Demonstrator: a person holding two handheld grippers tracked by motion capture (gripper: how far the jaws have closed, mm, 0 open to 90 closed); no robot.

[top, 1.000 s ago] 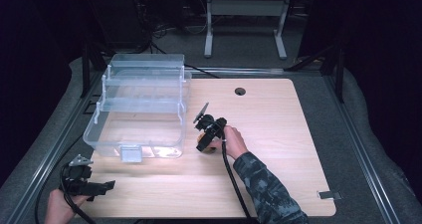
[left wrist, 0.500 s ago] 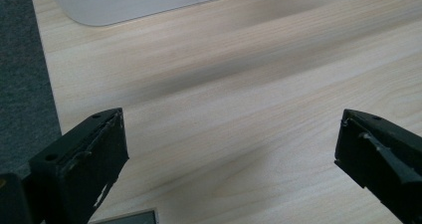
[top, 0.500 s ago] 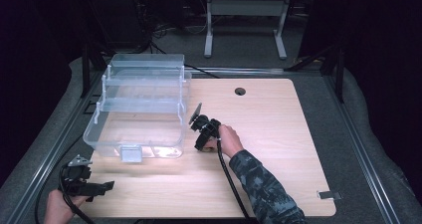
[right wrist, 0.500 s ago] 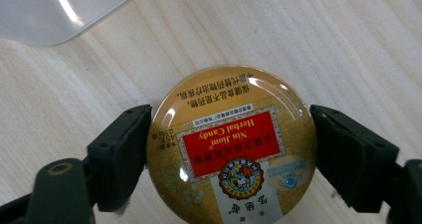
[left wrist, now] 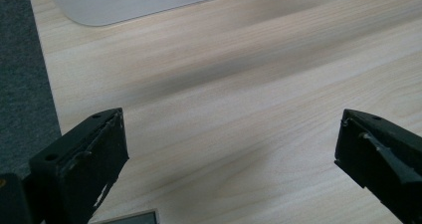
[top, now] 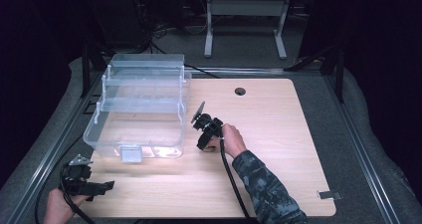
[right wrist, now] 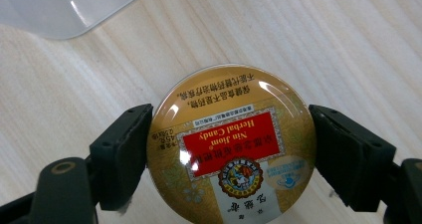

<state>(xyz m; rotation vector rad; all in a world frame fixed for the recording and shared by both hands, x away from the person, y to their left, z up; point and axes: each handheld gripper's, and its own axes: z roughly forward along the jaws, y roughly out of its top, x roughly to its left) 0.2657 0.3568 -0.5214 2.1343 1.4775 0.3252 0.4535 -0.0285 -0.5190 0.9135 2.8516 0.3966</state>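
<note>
The wooden table spreads out under me, and the big clear plastic storage box sits open at its ten o'clock side, tiers fanned out, nothing of mine in it that I can make out. Down at seven o'clock my left gripper rests low over bare wood, jaws spread wide with nothing between them, plainly idling. The action is near the middle of the table: my right gripper has just been closing, and in the right gripper view both black pads now sit flush against the rim of the round gold candy tin, one at its nine o'clock edge, one at its three o'clock, so I call that a grasp on the tin. The tin looks to be flat on the wood, just off the box's near right corner, roughly at the box's four o'clock. So by my reckoning the grab is made and little else: the lift, the carry over the box wall, and the drop into a compartment all lie ahead.
</note>
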